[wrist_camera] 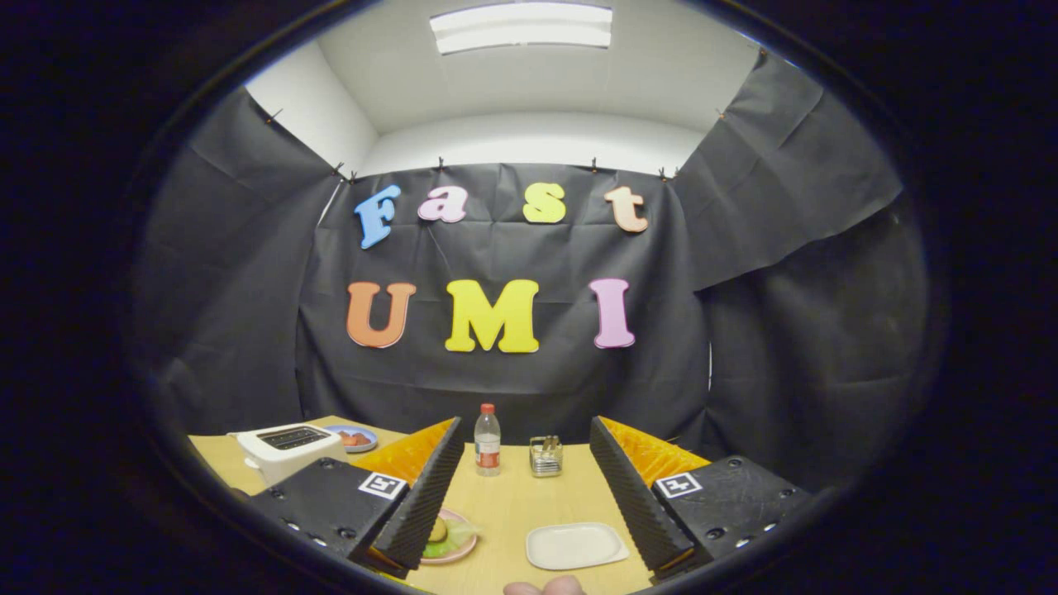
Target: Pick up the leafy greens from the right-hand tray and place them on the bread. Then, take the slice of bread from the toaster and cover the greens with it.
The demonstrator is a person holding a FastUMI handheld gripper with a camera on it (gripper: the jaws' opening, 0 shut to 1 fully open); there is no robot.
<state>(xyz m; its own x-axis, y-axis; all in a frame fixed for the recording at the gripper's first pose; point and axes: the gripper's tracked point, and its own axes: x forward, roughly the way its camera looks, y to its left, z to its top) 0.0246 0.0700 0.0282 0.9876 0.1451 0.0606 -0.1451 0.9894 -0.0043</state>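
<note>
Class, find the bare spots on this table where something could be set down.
Bare wood lies between the open gripper, from bottle and holder to the white tray. Crowded: toaster, small plate.

No readable text; bottle label (488, 459) blurs, spread tool (525, 426) carries square markers (383, 485).

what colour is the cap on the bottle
Red or orange-red, on the clear bottle standing beyond the open tongs; seen in the gripper view.
</note>
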